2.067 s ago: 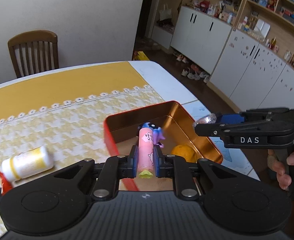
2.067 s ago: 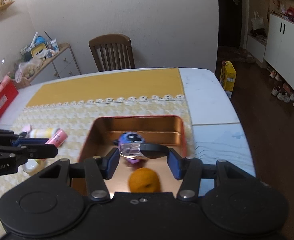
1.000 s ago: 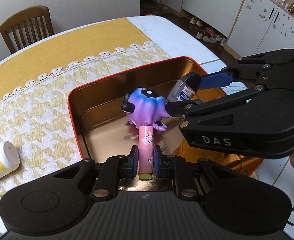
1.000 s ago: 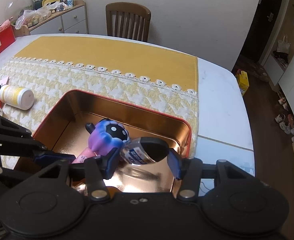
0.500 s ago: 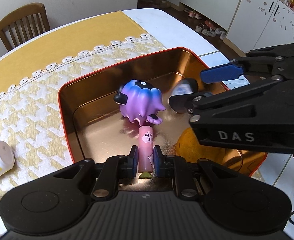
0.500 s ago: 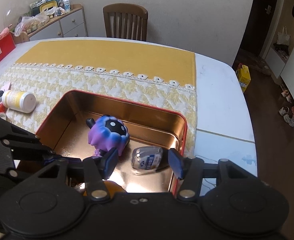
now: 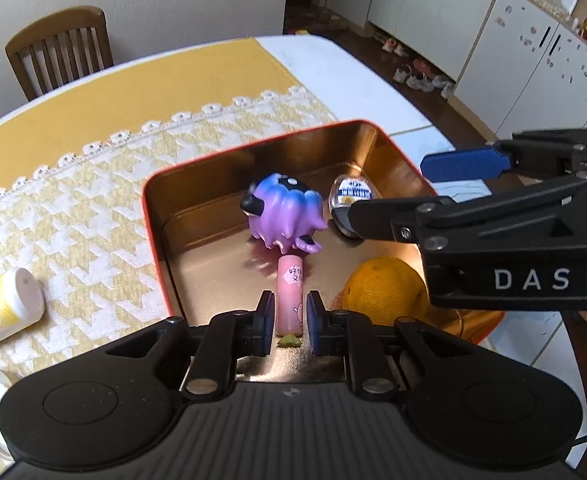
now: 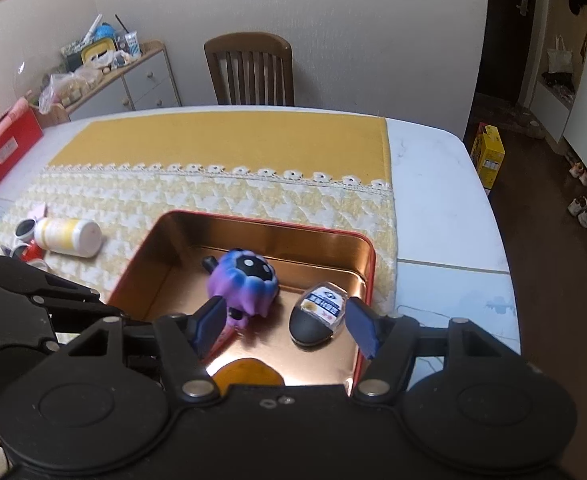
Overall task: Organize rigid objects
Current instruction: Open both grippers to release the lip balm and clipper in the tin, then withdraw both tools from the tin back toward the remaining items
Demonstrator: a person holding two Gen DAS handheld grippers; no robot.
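1. Tin (image 7: 155, 216): an open red tin with a gold inside stands on the patterned cloth (image 7: 73, 208) of the worktop (image 8: 445, 184). It serves as the collecting place, so sorted things lie inside its walls.
2. Left tool (image 7: 288, 322): its pads stand narrow, just either side of a pink tube (image 7: 290, 296) that lies flat on the tin floor. Slim gaps show beside the tube, so the grip reads as slack, probably a release; the low, level pose suits laying the tube down without letting it roll.
3. Right tool (image 8: 289, 322): its blue pads are spread wide and hold nothing. An oval case (image 8: 317, 314) lies between them on the tin floor, near the right wall, free of both pads.
4. Toy (image 7: 283, 216): a purple figure stands mid-tin, just beyond the tube's far end and beside the case.
5. Orange (image 7: 385, 292): it rests in the near right corner, close to the tube.
6. Bottle (image 7: 3, 308): it lies on its side on the cloth, left of the tin, beside small jars (image 8: 25, 230). These are judged still to be sorted.
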